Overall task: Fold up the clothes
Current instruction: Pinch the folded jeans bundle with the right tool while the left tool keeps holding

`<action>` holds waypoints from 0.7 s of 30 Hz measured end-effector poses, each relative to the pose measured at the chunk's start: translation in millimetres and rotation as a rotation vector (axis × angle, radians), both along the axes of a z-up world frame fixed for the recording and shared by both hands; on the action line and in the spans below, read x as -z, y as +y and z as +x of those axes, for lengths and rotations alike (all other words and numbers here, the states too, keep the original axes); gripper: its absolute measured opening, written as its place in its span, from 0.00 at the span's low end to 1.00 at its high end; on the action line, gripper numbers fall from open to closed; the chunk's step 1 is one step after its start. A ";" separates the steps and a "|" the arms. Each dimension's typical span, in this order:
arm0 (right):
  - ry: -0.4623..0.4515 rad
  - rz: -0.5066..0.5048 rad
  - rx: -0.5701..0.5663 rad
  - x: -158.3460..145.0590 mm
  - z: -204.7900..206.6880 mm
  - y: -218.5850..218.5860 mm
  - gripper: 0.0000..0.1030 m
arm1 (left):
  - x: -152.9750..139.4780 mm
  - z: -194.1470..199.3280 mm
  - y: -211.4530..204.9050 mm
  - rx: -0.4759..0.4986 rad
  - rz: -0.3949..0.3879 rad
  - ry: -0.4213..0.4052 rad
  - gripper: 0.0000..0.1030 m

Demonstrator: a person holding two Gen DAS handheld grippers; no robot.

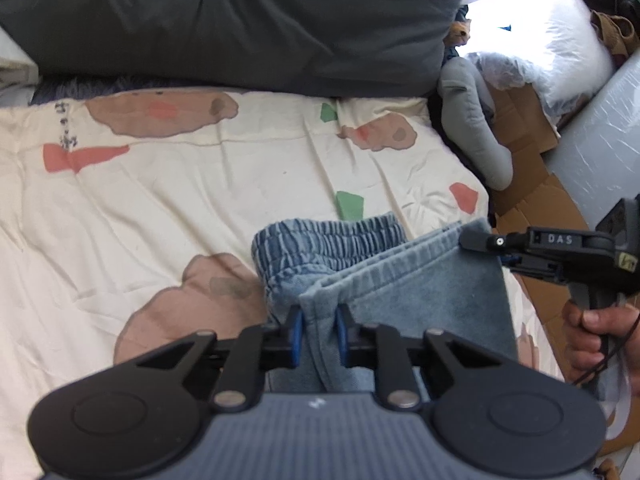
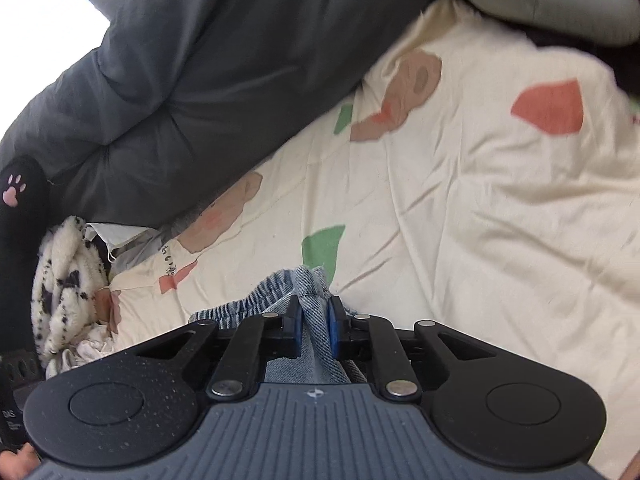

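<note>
likely a home bedroom: patterned bedsheet (image 1: pixel 200 184), grey pillow (image 1: pixel 240 20).

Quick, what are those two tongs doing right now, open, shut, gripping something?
Left tongs: shut on a hem of the denim shorts.
Right tongs: shut on another edge of the same denim shorts.

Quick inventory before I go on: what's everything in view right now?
denim shorts: one, blue, on the bedspread, pinched by both sets of jaws
bedspread: one, cream with pink, green, brown patches, covering the bed
duvet: one, dark grey, along the far edge
plush toy: one, grey, right of bedspread
cardboard: flattened, brown, on the floor at right
fleece: one, white with black spots, left
left gripper: shut on denim
right gripper: shut on denim
hand: holding right gripper
</note>
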State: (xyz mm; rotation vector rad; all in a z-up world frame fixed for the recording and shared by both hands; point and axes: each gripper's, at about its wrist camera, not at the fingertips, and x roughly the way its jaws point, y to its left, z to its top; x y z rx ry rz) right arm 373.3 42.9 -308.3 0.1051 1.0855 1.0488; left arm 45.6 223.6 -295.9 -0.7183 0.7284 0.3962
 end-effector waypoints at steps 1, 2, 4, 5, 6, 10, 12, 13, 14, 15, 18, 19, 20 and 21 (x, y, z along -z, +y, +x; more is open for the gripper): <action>-0.009 0.001 0.002 -4.1 -2.1 -0.7 0.12 | -0.7 0.7 -0.8 0.004 0.009 0.006 0.17; -0.010 0.003 0.006 -6.7 -3.9 -1.6 0.12 | -1.3 1.3 -1.6 0.007 0.018 0.012 0.17; -0.013 0.006 0.012 -10.7 -7.9 -2.7 0.12 | 2.3 0.1 -0.6 -0.002 0.007 0.018 0.18; -0.016 0.009 0.014 -12.0 -9.9 -3.0 0.12 | 3.9 -0.7 0.2 -0.007 0.000 0.020 0.18; -0.019 0.012 0.016 -13.2 -11.9 -3.3 0.12 | 4.3 -1.6 0.6 -0.012 -0.001 0.022 0.18; -0.030 0.031 0.009 -19.7 -18.8 -4.0 0.12 | -1.4 -6.7 -6.6 0.002 0.054 0.026 0.15; -0.033 0.038 0.006 -22.3 -19.6 -4.6 0.12 | -3.8 -8.9 -10.7 0.015 0.076 0.019 0.15; -0.032 0.041 0.006 -23.2 -19.6 -5.0 0.12 | -3.6 -8.7 -11.0 0.020 0.076 0.017 0.15; -0.032 0.042 0.006 -23.7 -19.4 -5.1 0.12 | -2.3 -8.1 -9.6 0.018 0.069 0.019 0.15; -0.032 0.040 0.006 -23.3 -19.2 -4.6 0.12 | -0.5 -7.9 -6.8 0.007 0.049 0.014 0.14; -0.038 0.034 0.015 -22.5 -18.3 -2.7 0.12 | -0.4 -6.4 -2.1 -0.004 0.030 -0.002 0.12; -0.040 0.034 0.022 -22.4 -17.7 -2.2 0.12 | -2.0 -5.6 -1.6 -0.001 0.036 -0.010 0.12; -0.042 0.035 0.031 -22.5 -17.0 -1.9 0.11 | -3.8 -4.2 -0.4 0.001 0.042 -0.016 0.12; -0.044 0.036 0.039 -22.6 -16.0 -1.5 0.11 | -5.5 -2.7 0.8 0.003 0.049 -0.023 0.12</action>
